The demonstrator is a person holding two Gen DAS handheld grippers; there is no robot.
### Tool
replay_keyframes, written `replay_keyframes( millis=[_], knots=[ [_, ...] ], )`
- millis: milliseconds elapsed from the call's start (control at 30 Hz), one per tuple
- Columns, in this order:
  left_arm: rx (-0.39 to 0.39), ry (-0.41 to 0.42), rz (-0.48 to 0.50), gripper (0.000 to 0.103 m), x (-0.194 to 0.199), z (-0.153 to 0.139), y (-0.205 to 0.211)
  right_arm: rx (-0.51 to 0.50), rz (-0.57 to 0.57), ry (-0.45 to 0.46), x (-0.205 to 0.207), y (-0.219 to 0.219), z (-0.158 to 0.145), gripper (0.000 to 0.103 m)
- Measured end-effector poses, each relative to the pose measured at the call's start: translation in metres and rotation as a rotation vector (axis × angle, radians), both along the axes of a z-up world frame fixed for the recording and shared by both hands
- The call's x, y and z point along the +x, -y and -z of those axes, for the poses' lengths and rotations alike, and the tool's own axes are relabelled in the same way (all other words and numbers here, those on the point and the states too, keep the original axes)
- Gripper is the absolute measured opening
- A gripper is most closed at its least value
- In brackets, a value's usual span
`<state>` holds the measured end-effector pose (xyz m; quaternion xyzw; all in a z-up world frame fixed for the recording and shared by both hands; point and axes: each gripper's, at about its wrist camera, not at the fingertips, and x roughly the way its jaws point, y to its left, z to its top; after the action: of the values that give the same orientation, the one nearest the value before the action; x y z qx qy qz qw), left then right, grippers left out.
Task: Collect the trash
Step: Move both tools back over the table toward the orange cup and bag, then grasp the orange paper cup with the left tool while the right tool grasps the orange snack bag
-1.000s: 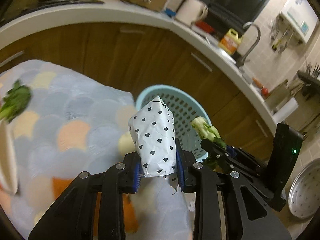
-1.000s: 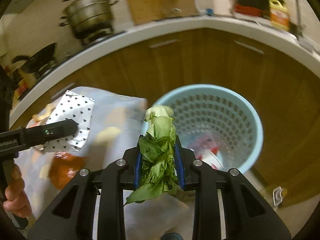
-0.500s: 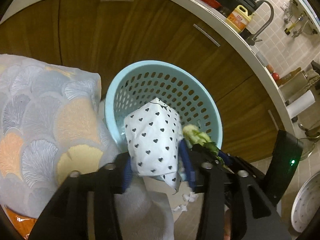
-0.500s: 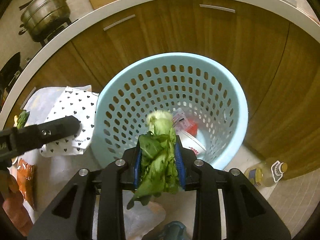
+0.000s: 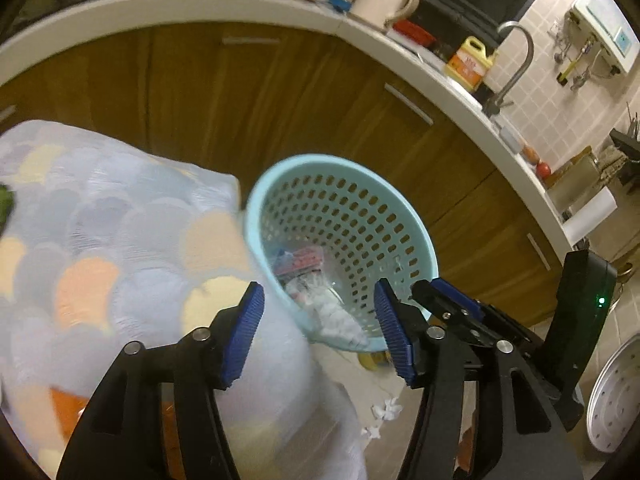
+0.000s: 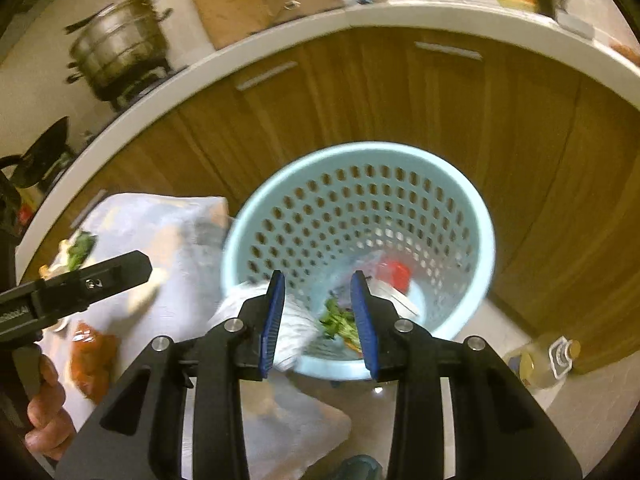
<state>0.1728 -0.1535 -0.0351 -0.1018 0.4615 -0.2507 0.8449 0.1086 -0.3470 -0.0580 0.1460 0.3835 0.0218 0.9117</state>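
Observation:
A light blue perforated basket [image 5: 344, 216] [image 6: 400, 184] stands on the floor beside the table. My left gripper [image 5: 318, 332] is open and empty, just above the basket's near rim. My right gripper [image 6: 318, 316] is open and empty over the basket. The heart-print paper bag [image 5: 340, 316] [image 6: 288, 332] lies inside the basket, blurred. The green vegetable scrap [image 6: 338, 320] lies inside too, next to red and white packaging [image 6: 394, 276] [image 5: 302, 260].
A table with a pastel scale-pattern cloth [image 5: 100, 240] is at the left, with an orange wrapper [image 6: 94, 356] and greens [image 6: 80, 250] on it. Wooden cabinets [image 5: 280, 92] curve behind. An oil bottle [image 6: 548, 362] and paper bits [image 5: 386, 408] lie on the floor.
Both grippers opened over the basket. The heart-print bag and the vegetable scrap dropped out of them into the basket. Both grippers have lifted a little.

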Motion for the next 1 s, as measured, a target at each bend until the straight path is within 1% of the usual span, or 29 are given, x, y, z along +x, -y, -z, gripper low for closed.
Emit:
replay_keyframes(
  millis=[33,167,233,300,400,433,500,533,567,633,733,800,900,1000],
  knots=[
    [0.001,0.016,-0.02,0.061,-0.004,-0.004,-0.009,-0.005,-0.012,0.009,-0.002,-0.005,-0.004,0.031],
    [0.012,0.085,-0.09,0.063,-0.023,-0.021,-0.043,-0.021,-0.09,0.052,-0.009,-0.036,-0.022,0.031],
    [0.008,0.115,-0.133,0.065,-0.033,-0.03,-0.062,-0.03,-0.136,0.072,-0.013,-0.055,-0.029,0.031],
    [0.022,0.159,-0.188,0.068,-0.046,-0.04,-0.082,-0.043,-0.184,0.091,-0.018,-0.076,-0.034,0.031],
    [0.088,0.239,-0.3,0.069,-0.069,-0.053,-0.112,-0.057,-0.25,0.109,-0.022,-0.105,-0.037,0.031],
    [0.109,0.259,-0.322,0.071,-0.074,-0.056,-0.118,-0.062,-0.273,0.117,-0.024,-0.116,-0.037,0.031],
    [0.191,0.306,-0.401,0.074,-0.087,-0.061,-0.133,-0.065,-0.304,0.122,-0.027,-0.132,-0.034,0.031],
    [0.249,0.329,-0.45,0.076,-0.091,-0.061,-0.14,-0.063,-0.317,0.123,-0.027,-0.14,-0.032,0.031],
    [0.284,0.336,-0.475,0.078,-0.094,-0.059,-0.147,-0.059,-0.331,0.122,-0.027,-0.148,-0.029,0.031],
    [0.332,0.321,-0.506,0.078,-0.094,-0.051,-0.161,-0.055,-0.361,0.116,-0.028,-0.166,-0.023,0.031],
    [0.375,0.276,-0.543,0.078,-0.089,-0.034,-0.175,-0.055,-0.389,0.109,-0.029,-0.183,-0.017,0.031],
    [0.394,0.262,-0.553,0.078,-0.087,-0.025,-0.175,-0.068,-0.408,0.103,-0.031,-0.194,-0.014,0.031],
    [0.435,0.244,-0.565,0.078,-0.082,-0.013,-0.172,-0.113,-0.414,0.105,-0.033,-0.203,-0.011,0.031],
    [0.534,0.228,-0.608,0.078,-0.077,-0.001,-0.171,-0.115,-0.413,0.101,-0.032,-0.202,-0.009,0.031]
  ],
)
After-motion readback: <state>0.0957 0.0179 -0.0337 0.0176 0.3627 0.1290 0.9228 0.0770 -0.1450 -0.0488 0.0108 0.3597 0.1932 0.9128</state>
